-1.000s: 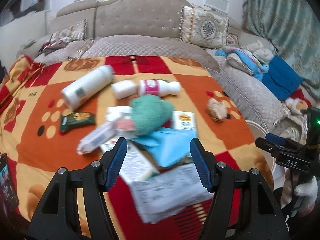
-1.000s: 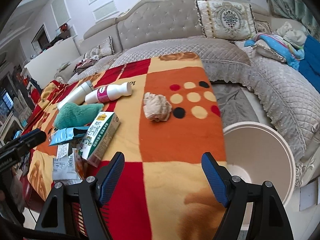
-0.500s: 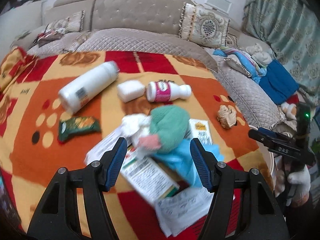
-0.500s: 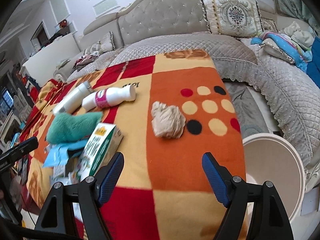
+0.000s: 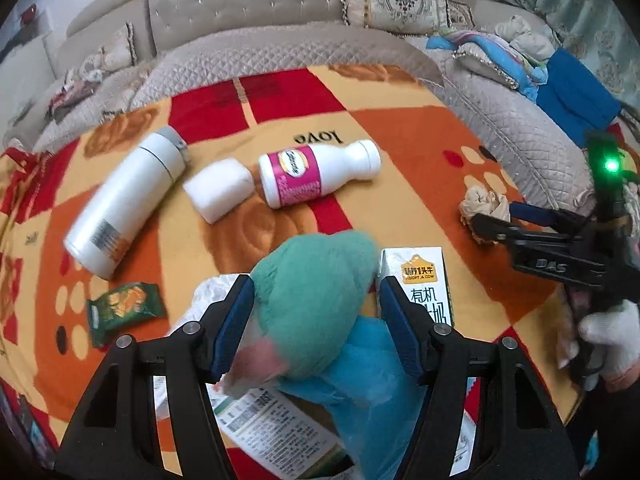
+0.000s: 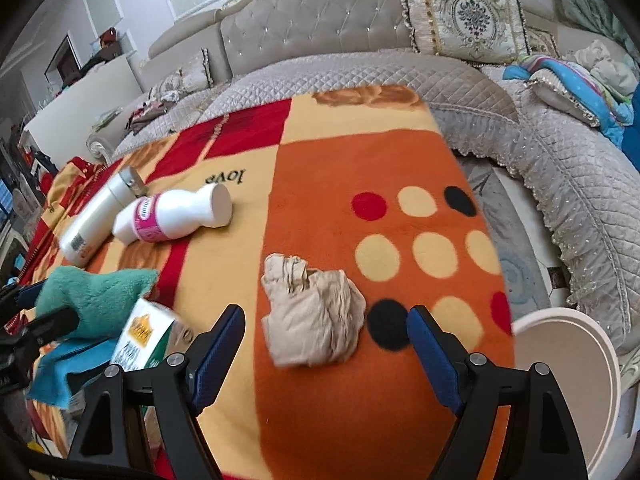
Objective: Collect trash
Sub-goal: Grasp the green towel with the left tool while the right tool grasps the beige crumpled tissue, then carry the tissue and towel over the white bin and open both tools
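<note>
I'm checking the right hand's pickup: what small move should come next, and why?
Probably ease the right gripper down and forward over the crumpled beige paper. Its open fingers frame the wad without touching it, and the white bin waits alongside.

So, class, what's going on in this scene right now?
A person is clearing litter off a blanket, a gripper in each hand. The left gripper is closing around a green plush toy, not yet pressing on it. The right gripper is open around a crumpled paper wad. A white bin waits beside the blanket.
</note>
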Tool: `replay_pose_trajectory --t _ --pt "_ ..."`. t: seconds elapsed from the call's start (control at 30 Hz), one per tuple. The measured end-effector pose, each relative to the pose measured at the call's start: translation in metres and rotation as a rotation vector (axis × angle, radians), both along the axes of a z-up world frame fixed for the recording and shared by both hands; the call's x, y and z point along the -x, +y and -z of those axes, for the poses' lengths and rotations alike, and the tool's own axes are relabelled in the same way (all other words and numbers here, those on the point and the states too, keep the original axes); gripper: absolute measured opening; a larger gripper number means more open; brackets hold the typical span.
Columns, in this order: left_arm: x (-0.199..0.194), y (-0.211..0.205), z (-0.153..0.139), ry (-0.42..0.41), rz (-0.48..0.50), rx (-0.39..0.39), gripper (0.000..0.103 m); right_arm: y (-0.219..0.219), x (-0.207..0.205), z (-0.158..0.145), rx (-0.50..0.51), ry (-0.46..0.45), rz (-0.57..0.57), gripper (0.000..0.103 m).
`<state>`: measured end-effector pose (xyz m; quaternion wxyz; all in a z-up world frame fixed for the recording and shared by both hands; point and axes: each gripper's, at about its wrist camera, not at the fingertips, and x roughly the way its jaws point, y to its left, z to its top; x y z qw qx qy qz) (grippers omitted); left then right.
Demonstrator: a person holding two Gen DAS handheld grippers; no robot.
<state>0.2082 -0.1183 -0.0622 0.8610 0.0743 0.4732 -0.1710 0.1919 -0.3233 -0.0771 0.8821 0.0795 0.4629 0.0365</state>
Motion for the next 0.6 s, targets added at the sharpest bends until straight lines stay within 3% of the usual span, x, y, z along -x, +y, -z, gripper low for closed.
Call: replay_pose_trajectory --t 0.07,0.1,0.2,0.6 --pt "-0.002 -0.002 0.003 0.011 0.001 -0.010 0.044 0.002 -0.008 0.009 0.005 0.021 -0.009 0.077" --pt "-0.002 -0.002 0.003 0.011 0.005 -0.013 0.043 0.002 -0.010 0.012 0.005 0.026 -0.010 0.062" --pt "-0.003 0.003 0.001 0.015 0.001 0.010 0.040 0.002 -0.009 0.013 0.008 0.005 -0.023 0.035" --pt "0.024 0.028 -0.066 -0.054 -0.030 0.206 0.038 -0.012 0.043 -0.030 -0.086 -0.089 -0.054 0.030"
